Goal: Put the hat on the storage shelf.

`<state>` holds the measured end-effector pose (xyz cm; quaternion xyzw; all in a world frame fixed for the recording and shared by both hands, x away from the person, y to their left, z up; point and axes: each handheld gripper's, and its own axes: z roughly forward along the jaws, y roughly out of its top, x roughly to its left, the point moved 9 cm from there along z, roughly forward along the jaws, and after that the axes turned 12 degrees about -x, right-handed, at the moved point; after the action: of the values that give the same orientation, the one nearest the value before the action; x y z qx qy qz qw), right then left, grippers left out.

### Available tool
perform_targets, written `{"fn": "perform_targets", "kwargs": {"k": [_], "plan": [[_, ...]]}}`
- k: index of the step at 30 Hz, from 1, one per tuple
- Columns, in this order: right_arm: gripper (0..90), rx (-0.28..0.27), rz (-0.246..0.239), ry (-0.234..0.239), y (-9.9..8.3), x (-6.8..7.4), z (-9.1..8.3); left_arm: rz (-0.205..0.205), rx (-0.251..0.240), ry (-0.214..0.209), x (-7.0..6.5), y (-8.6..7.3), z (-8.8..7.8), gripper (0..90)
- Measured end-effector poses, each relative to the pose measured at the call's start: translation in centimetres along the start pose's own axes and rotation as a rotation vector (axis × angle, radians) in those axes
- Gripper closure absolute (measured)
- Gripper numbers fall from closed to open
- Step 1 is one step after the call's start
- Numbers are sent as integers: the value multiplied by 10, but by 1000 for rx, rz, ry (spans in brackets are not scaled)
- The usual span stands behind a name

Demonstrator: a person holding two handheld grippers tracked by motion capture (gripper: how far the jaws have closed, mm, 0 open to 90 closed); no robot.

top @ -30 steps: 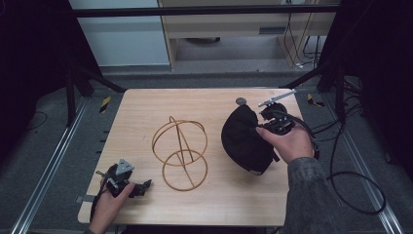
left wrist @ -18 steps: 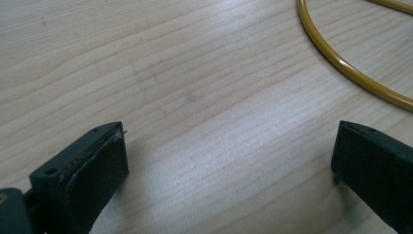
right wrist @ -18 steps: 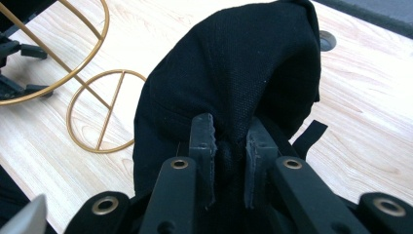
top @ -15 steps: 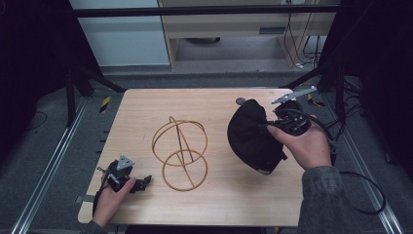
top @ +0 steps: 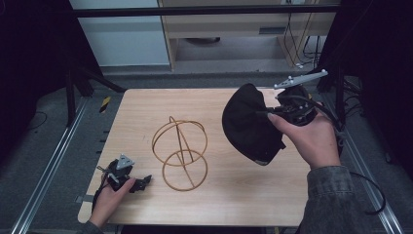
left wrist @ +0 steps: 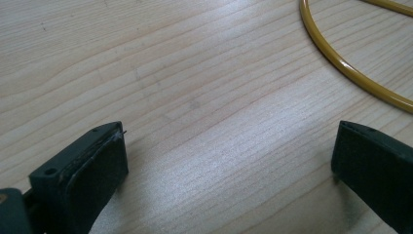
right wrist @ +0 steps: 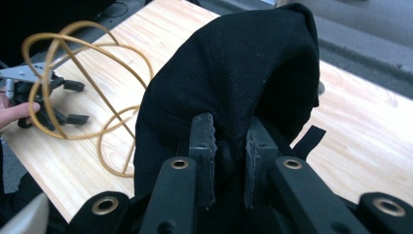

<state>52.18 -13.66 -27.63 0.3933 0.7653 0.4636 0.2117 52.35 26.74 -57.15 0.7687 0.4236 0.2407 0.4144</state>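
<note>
A black cap (top: 249, 125) hangs in the air over the right side of the table, with my right gripper (top: 281, 113) shut on a fold of its fabric. In the right gripper view the cap (right wrist: 234, 83) bunches between the two jaws of that gripper (right wrist: 229, 156). A gold wire stand (top: 179, 152) made of hoops sits at the table's middle. My left gripper (top: 140, 182) rests open on the wood near the front left corner, just left of the stand's bottom hoop (left wrist: 350, 68). Bare wood lies between its fingers (left wrist: 92, 170).
The wooden table (top: 146, 107) has metal rails along both sides. A cable (top: 370, 195) trails from the right gripper past the table's right edge. Shelving and a dark floor lie beyond the far edge.
The right gripper has lifted the cap higher and carried it right and away from the tabletop. The left gripper has stayed near the front left corner.
</note>
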Motion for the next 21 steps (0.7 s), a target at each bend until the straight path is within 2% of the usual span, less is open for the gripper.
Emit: {"fn": "perform_targets", "kwargs": {"k": [3, 6, 7, 8, 9, 13, 15, 21], "plan": [[778, -7, -9, 6, 8, 7, 0, 1, 0, 0, 0, 0, 0, 0], [778, -41, -22, 16, 16, 16, 0, 1, 0, -1, 0, 0, 0, 0], [778, -62, -27, 31, 20, 23, -1, 2, 1, -1, 0, 0, 0, 0], [778, -62, -27, 31, 20, 23, -1, 2, 1, -3, 0, 0, 0, 0], [778, -79, -36, 43, 23, 30, -3, 2, 0, -4, 0, 0, 0, 0], [778, -103, -43, 57, 28, 40, -8, 7, 1, -10, 0, 0, 0, 0], [778, -123, -54, 76, 31, 49, -12, 15, 3, -23, 1, 0, 0, 0], [778, -139, -70, 97, 35, 63, -14, 18, -1, -26, 1, 0, 0, 0]]}}
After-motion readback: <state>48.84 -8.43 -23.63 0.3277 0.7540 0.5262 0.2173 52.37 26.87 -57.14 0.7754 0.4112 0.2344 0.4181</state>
